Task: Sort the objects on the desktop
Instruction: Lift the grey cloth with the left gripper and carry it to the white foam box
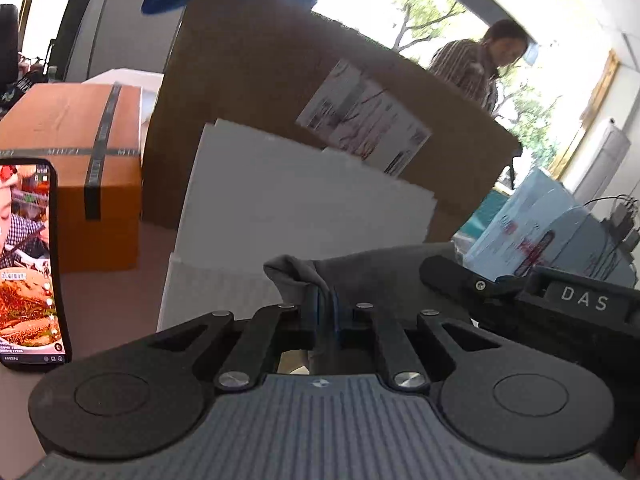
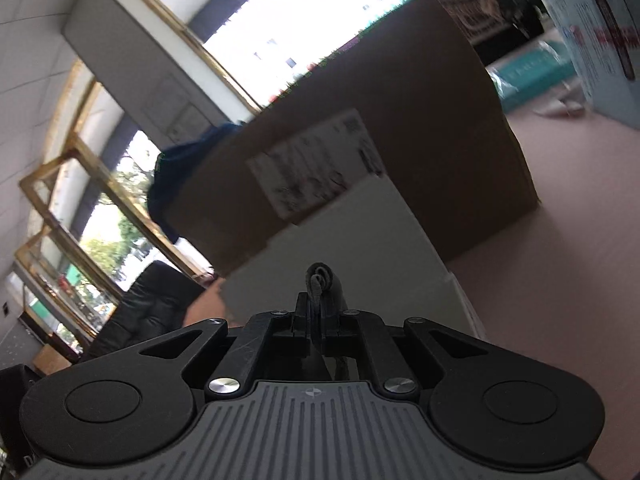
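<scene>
Both grippers are pinched onto one piece of grey cloth (image 1: 360,276): the left gripper (image 1: 326,320) has its jaws drawn in tight on a bunched corner, and the right gripper (image 2: 318,320), seen in its own view rolled well over to one side, is likewise closed to a sliver on a folded edge of the same dark fabric. The cloth hangs in the air between the two tools, above the pinkish desk top (image 2: 560,280) and in front of white corrugated sheets (image 1: 288,204) that lean on a big brown carton (image 1: 248,92). Its long axis looks to run from one gripper across to the other, left to right in the left wrist view, with the gathered corner pointing up and away toward the carton; how far it drapes below I cannot tell. As for progress, the cloth is held rather than put down, so its sorting is midway at best, and where it belongs is not shown. A lit phone (image 1: 30,264), an orange taped box (image 1: 76,160) and pale blue packets (image 1: 532,220) stand about the desk; whether those lie sorted I cannot judge
</scene>
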`<action>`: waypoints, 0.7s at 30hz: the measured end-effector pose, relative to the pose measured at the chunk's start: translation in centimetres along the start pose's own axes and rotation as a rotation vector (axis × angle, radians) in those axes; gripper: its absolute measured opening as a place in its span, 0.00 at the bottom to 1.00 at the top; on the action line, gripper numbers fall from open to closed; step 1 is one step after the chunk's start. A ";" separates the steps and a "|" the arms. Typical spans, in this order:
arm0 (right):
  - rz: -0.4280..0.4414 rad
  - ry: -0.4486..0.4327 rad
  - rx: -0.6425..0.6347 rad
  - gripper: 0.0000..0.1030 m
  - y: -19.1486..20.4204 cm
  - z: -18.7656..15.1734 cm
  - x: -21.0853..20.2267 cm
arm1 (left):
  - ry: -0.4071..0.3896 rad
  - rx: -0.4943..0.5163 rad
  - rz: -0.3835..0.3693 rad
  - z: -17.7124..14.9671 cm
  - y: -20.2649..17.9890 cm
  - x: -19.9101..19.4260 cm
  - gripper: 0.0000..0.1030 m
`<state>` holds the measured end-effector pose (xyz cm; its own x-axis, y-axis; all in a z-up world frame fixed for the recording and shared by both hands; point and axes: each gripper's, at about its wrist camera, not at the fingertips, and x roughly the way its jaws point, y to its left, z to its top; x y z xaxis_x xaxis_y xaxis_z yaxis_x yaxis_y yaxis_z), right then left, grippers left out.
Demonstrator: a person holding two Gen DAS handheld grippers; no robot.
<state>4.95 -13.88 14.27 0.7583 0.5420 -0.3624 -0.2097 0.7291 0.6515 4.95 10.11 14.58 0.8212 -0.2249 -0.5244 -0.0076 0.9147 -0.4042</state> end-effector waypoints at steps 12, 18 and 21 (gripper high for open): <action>-0.113 0.051 0.035 0.05 -1.9 -0.6 2.8 | 0.038 -0.011 0.064 0.0 1.2 2.1 0.06; -0.162 0.057 0.028 0.05 -2.3 -1.0 3.6 | 0.068 0.001 0.078 -0.2 1.3 3.1 0.06; -0.182 0.061 0.023 0.05 -2.3 -1.1 3.7 | 0.084 0.007 0.085 -0.3 1.4 3.6 0.06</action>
<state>7.51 -13.12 10.66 0.7437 0.4264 -0.5149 -0.0575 0.8081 0.5862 7.72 10.44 11.86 0.7669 -0.1733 -0.6179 -0.0714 0.9338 -0.3506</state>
